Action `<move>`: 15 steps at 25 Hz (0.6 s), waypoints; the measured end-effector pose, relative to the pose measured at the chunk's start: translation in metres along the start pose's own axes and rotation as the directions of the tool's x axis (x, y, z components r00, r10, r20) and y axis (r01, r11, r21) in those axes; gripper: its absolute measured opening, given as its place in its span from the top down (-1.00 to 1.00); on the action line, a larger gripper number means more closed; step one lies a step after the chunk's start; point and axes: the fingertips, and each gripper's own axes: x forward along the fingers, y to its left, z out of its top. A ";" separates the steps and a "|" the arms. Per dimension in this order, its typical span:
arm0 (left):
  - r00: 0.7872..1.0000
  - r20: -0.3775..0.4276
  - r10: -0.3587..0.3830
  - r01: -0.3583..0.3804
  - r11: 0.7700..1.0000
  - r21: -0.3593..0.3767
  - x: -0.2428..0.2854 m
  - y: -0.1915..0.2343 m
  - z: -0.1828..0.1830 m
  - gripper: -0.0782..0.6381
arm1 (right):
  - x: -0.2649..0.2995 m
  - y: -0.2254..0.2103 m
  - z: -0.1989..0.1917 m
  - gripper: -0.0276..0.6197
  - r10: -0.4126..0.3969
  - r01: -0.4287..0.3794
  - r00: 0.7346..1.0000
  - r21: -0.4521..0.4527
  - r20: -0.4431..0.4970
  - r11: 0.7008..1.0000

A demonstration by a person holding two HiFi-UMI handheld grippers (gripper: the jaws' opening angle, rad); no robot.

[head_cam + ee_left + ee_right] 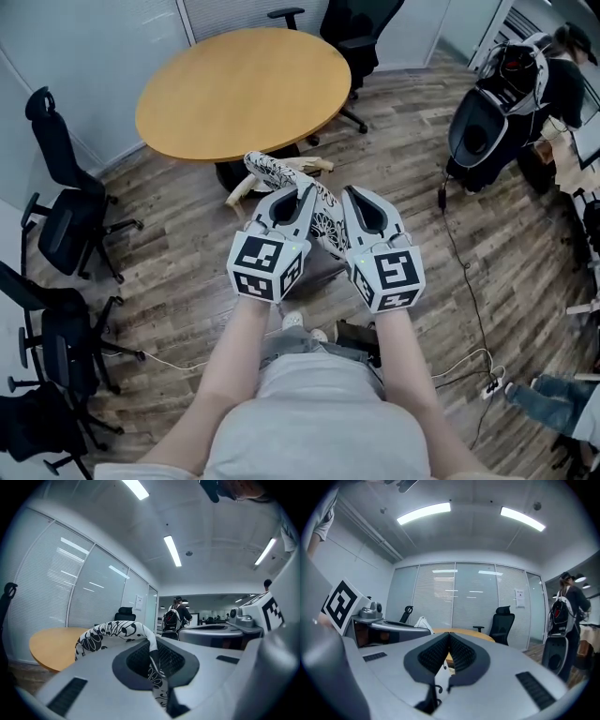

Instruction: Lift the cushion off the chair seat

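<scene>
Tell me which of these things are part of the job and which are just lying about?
Part of the job:
- patterned cushion, held up in the air
- left gripper and right gripper, both shut on it

Just lying about:
- round wooden table
- black office chairs
- power strip on the floor
- person with a backpack

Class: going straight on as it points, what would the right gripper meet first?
Beyond the cushion that the right gripper holds, likely the round table; height is hard to judge.
</scene>
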 end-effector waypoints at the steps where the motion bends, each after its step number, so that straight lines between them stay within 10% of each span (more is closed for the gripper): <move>1: 1.000 0.003 0.001 -0.001 1.000 0.007 0.000 0.001 0.002 0.74 | 0.000 0.000 0.002 0.84 -0.004 0.004 1.000 -0.001 0.005 1.000; 15: 0.994 0.086 0.073 -0.079 0.994 0.076 -0.011 0.008 0.034 0.74 | -0.001 0.004 0.020 0.84 0.005 -0.004 0.998 -0.015 0.060 1.000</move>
